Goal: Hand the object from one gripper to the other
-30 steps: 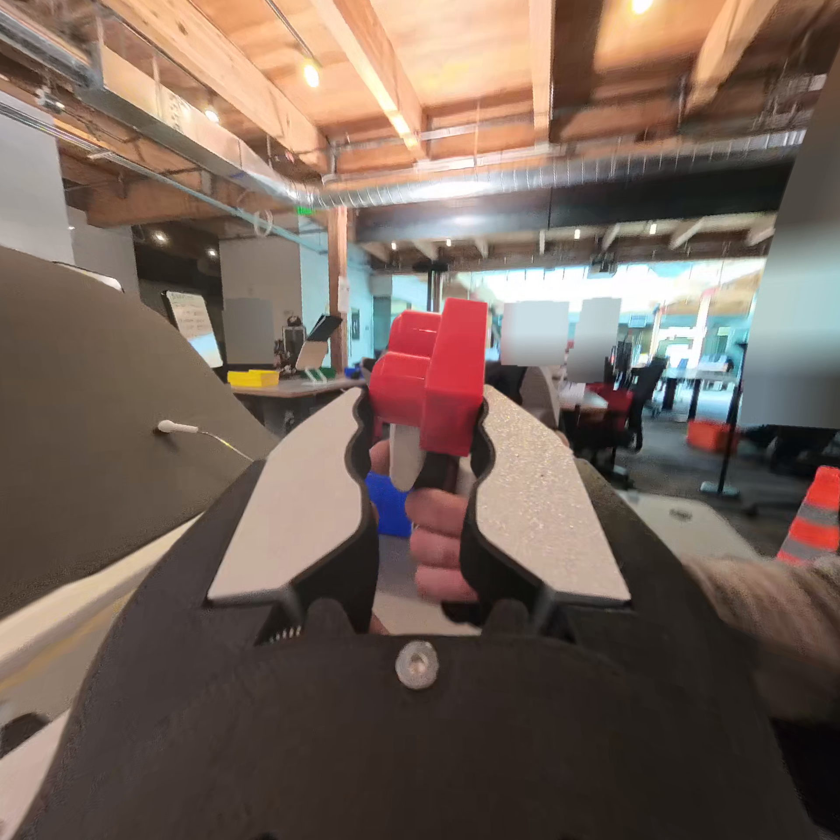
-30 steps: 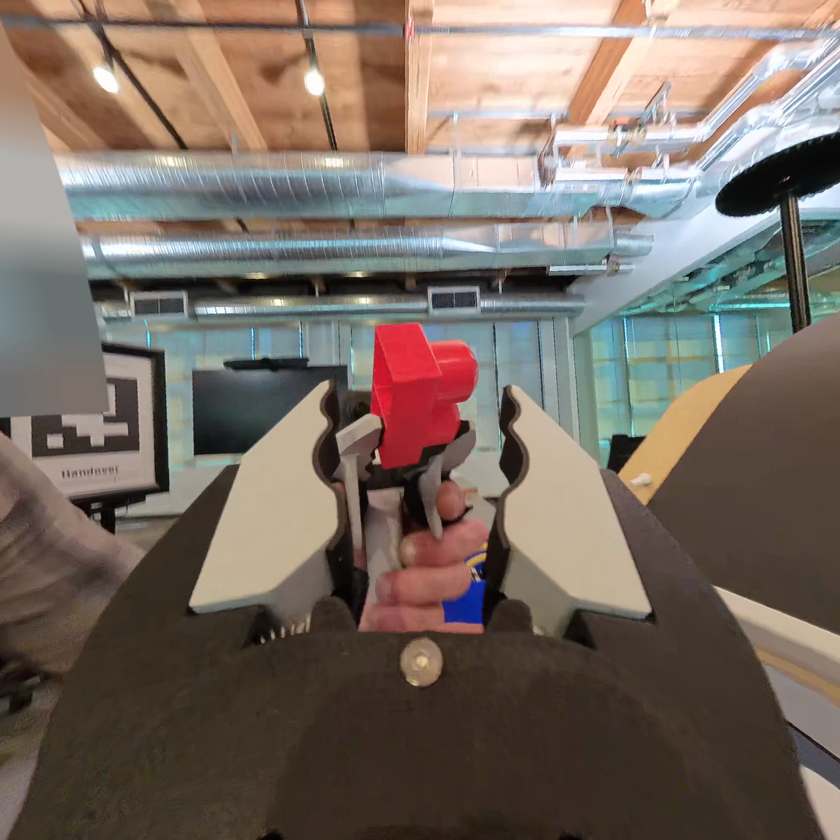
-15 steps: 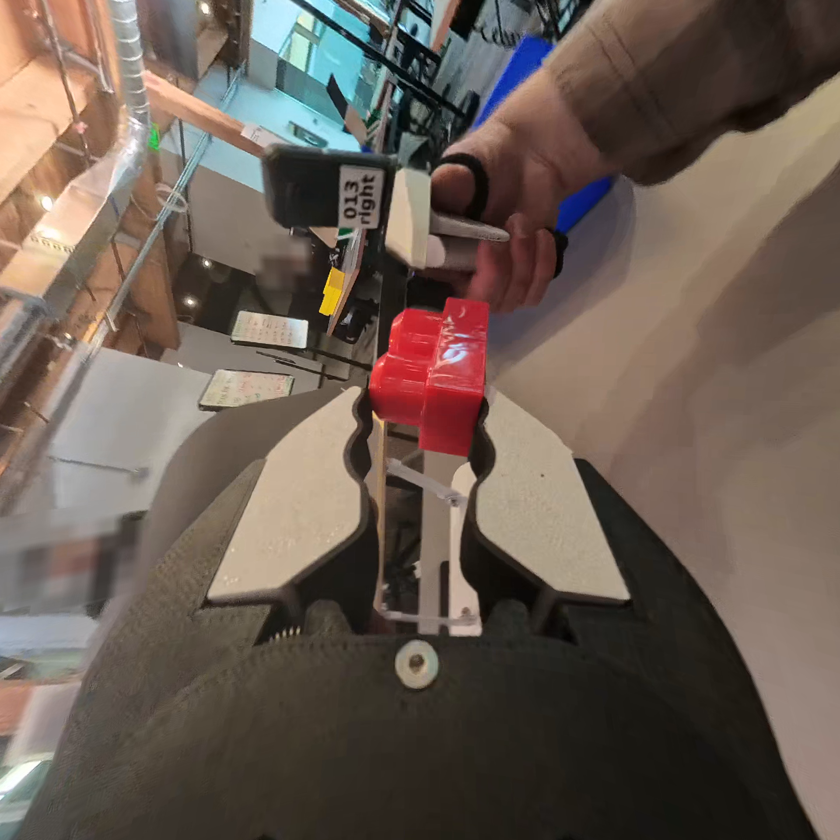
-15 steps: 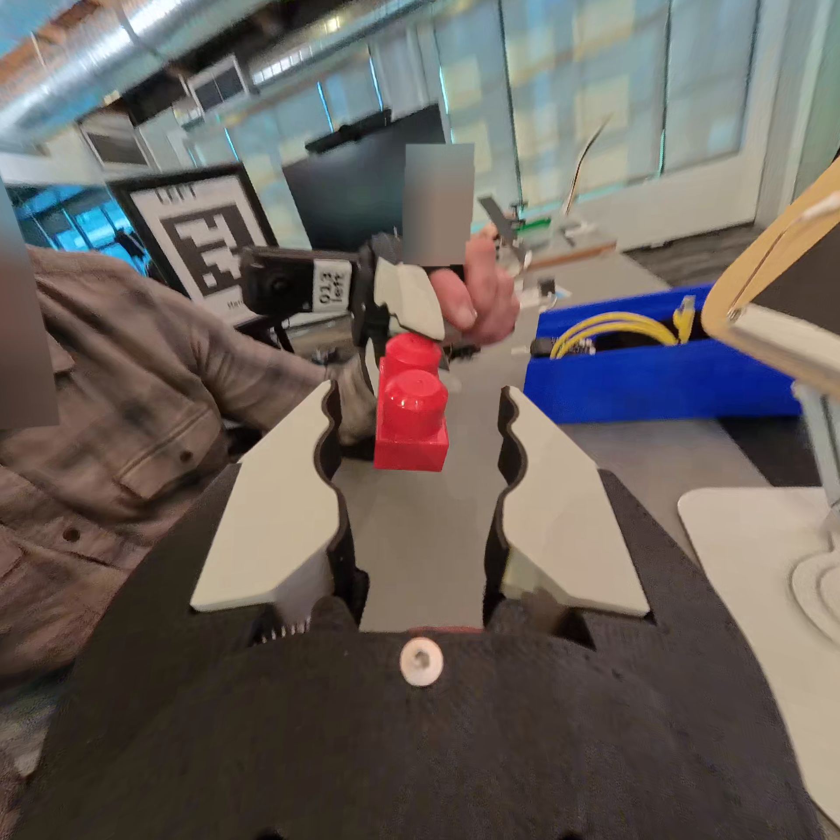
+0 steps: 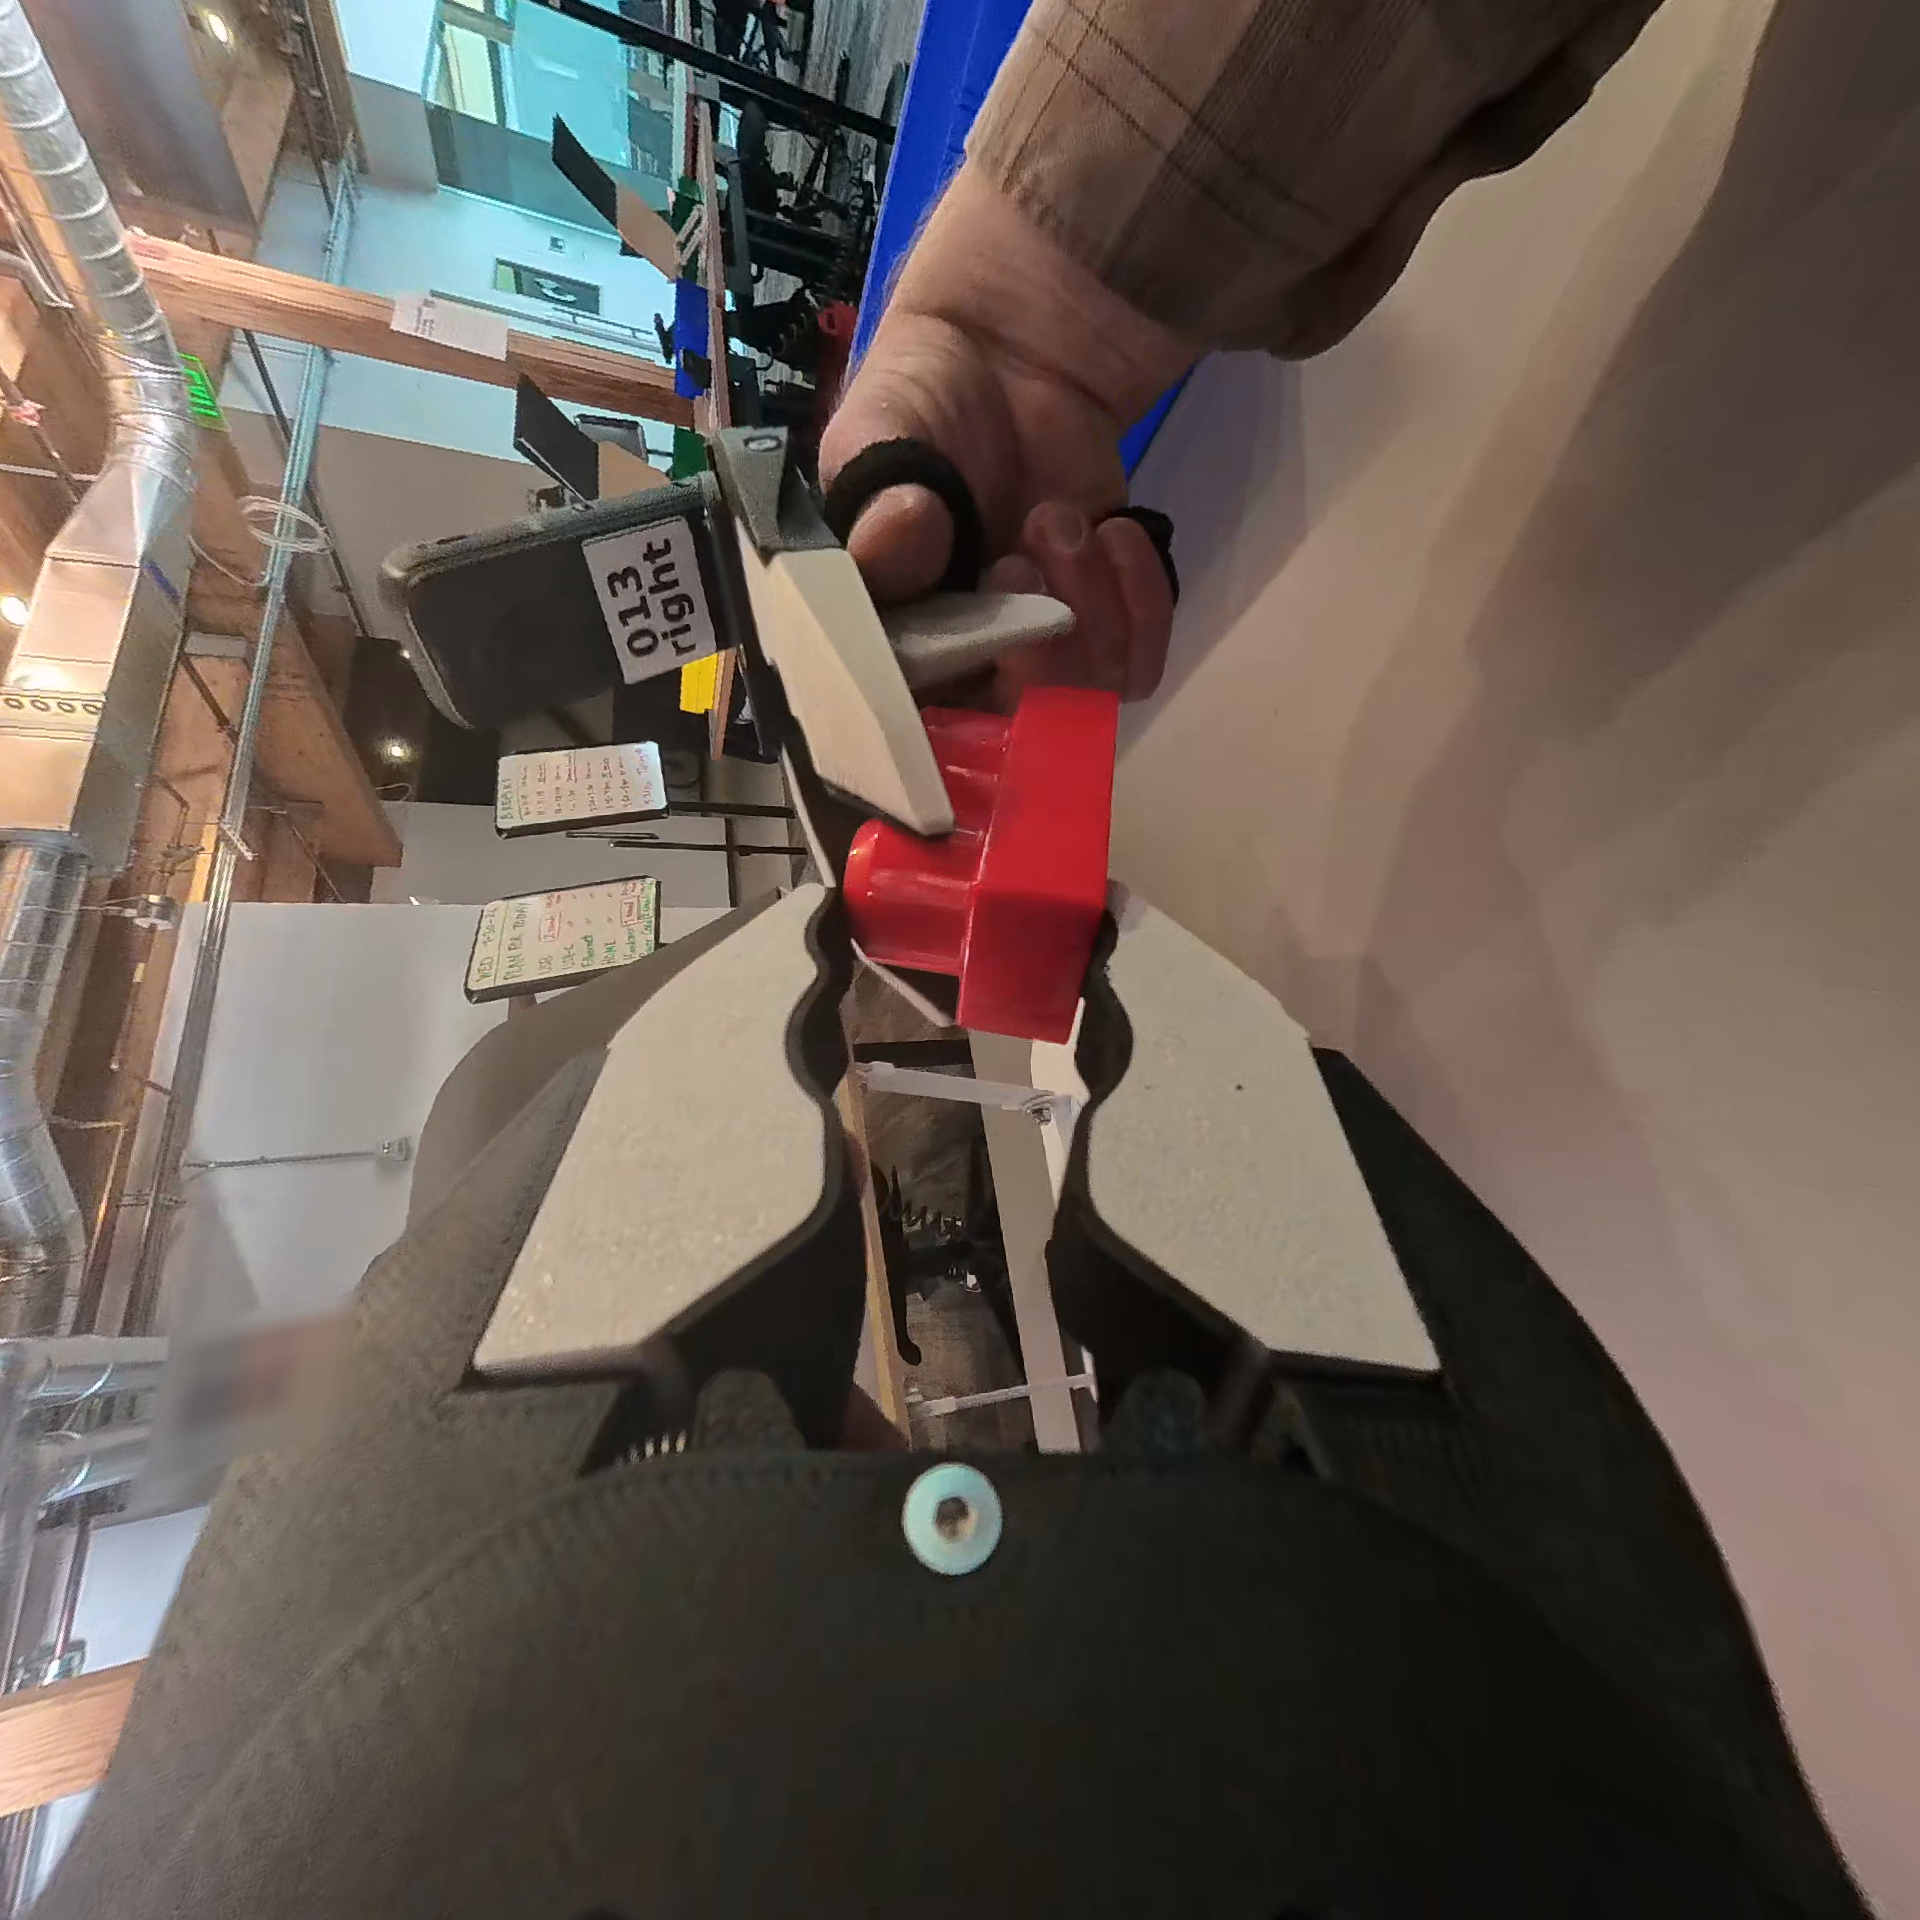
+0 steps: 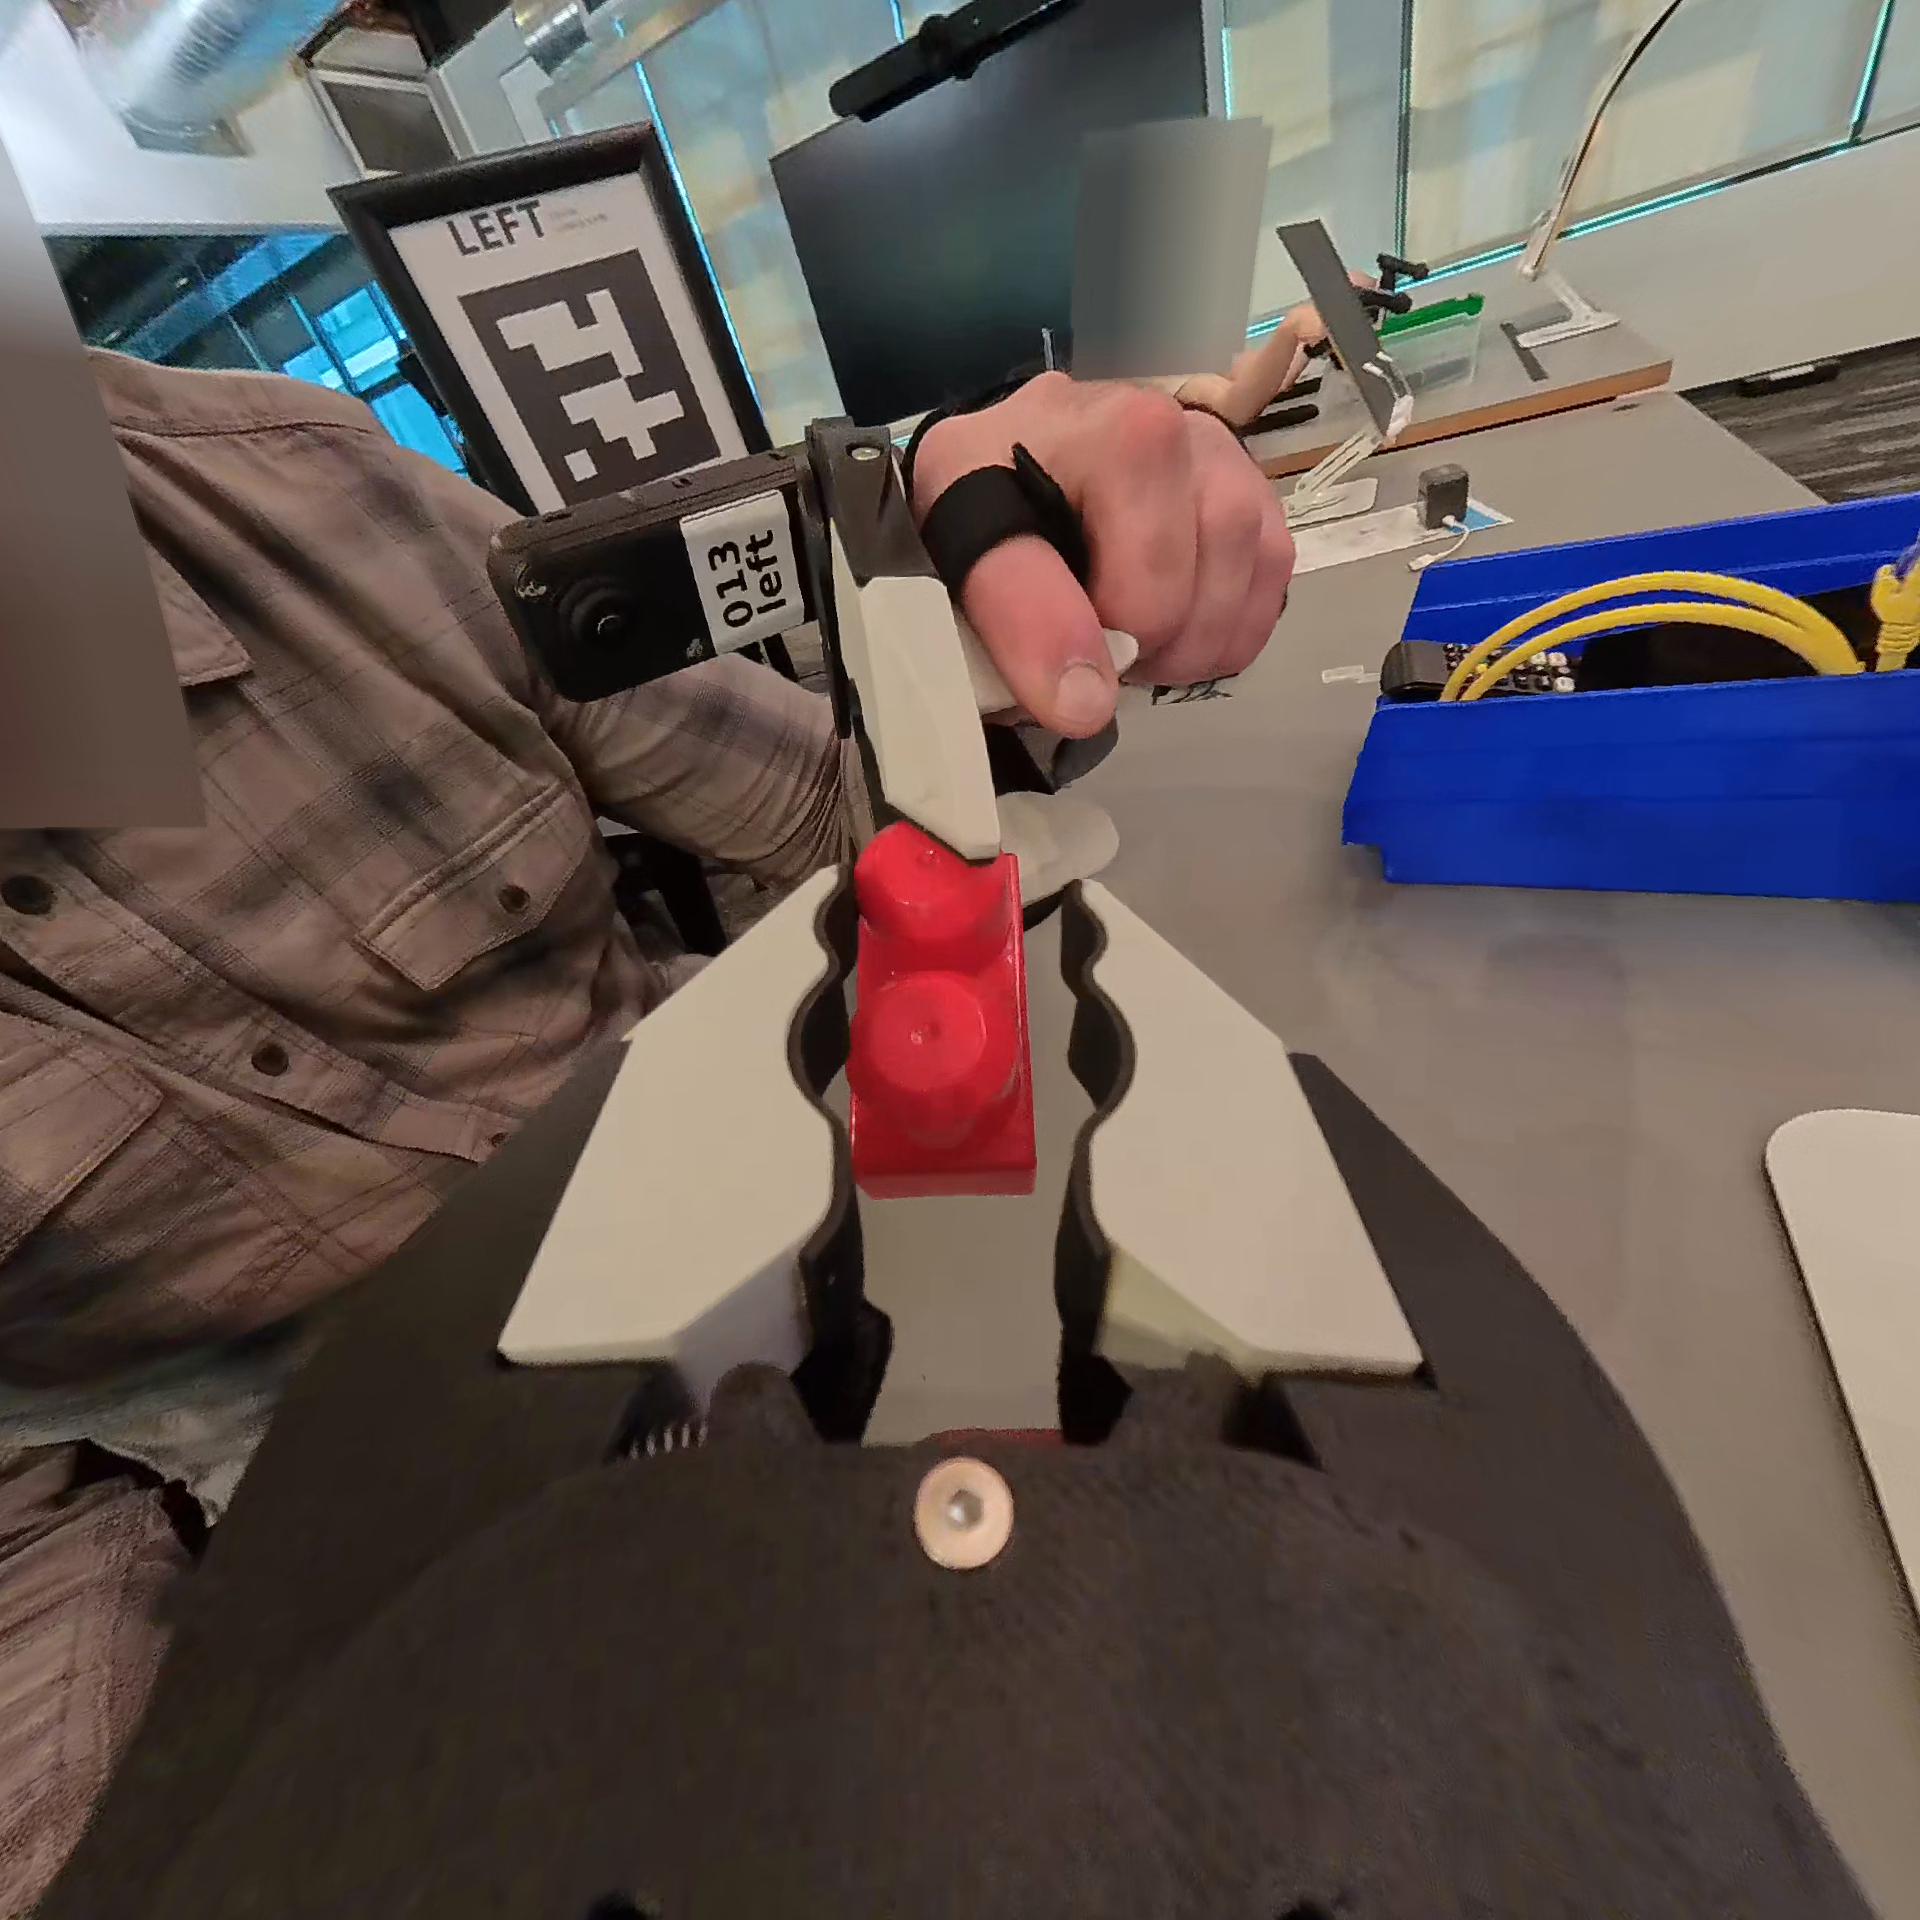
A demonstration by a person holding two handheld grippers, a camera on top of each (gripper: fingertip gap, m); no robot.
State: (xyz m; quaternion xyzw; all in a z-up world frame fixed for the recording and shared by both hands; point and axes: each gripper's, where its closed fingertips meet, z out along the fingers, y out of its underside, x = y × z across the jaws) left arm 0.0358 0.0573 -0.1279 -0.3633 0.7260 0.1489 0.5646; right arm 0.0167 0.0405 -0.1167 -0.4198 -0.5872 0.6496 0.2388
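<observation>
The left tongs [image 5: 961, 935] are clamping the red block [image 5: 997, 883]. The right tongs [image 6: 951, 1029] are flanking its free end, spread apart, above the grey tabletop [image 6: 1455, 1039].

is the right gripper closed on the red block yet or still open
Open. In the right wrist view the red block sits between the right gripper fingers with gaps both sides; the left gripper grips it.

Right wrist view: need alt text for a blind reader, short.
A red two-stud toy brick sits between the right gripper's open fingers, its far end pinched by the left gripper in a person's hand. Behind, a grey table carries a blue bin of yellow cables.
</observation>
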